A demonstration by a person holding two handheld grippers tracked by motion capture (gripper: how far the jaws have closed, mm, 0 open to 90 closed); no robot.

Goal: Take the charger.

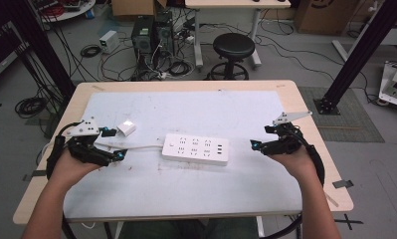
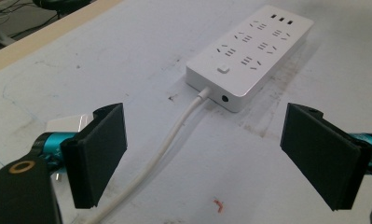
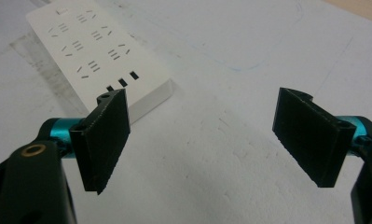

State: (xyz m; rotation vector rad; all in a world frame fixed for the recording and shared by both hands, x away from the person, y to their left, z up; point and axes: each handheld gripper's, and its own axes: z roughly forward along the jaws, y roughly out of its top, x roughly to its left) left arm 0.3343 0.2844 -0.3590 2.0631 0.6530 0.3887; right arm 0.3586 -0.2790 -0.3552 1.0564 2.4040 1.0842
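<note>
Lying btwn both wide claws: power strip [image 1: 196, 149], untouched.

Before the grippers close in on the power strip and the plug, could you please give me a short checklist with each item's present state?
1. Left gripper jaws open, nothing between the pads: ok.
2. Right gripper jaws open and empty: ok.
3. Power strip lying flat, sockets up: ok.
4. White plug free on the table, close to the left gripper: ok.
5. Cord runs between the left jaws, could snag: not ok.
6. Strip's switch setting: cannot tell.
</note>
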